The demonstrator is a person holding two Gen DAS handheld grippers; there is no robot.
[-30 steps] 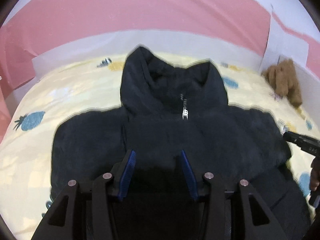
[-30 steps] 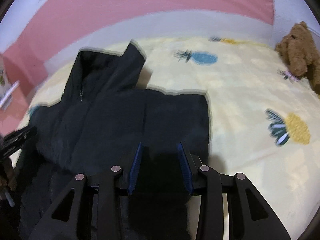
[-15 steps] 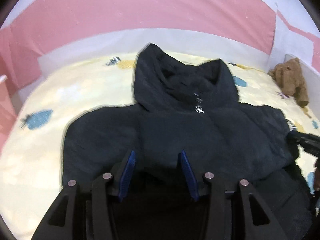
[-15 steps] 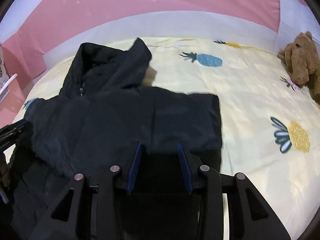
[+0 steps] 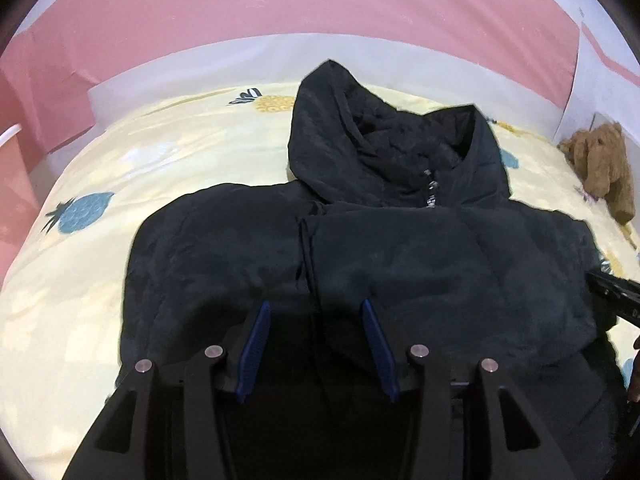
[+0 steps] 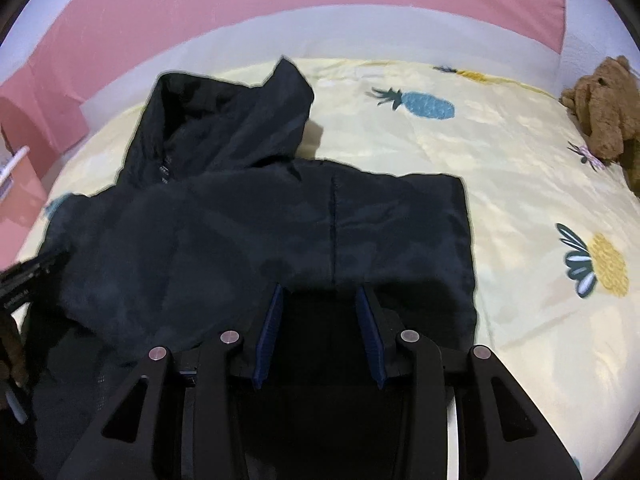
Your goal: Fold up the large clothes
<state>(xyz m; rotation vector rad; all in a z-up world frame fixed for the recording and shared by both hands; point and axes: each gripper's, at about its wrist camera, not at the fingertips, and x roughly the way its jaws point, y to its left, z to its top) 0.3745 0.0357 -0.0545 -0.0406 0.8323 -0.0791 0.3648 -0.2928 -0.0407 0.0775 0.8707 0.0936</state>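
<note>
A large black hooded jacket point(image 5: 400, 264) lies front up on the bed, hood toward the far wall, both sleeves folded in over the body. It also shows in the right wrist view point(image 6: 248, 232). My left gripper point(image 5: 316, 308) is open and empty, just above the jacket's lower left part. My right gripper point(image 6: 320, 292) is open and empty, just above the folded right sleeve. The right gripper's tip shows at the right edge of the left wrist view point(image 5: 612, 292). The left gripper's tip shows at the left edge of the right wrist view point(image 6: 28, 276).
The bed has a pale yellow sheet with pineapple prints point(image 6: 520, 184). A brown teddy bear point(image 6: 604, 108) sits at the far right corner, also in the left wrist view point(image 5: 600, 168). A pink and white wall point(image 5: 280, 12) runs behind the bed.
Both grippers have pulled back and up from the jacket, so more of it and the bed shows. Both stayed open. The jacket has not moved.
</note>
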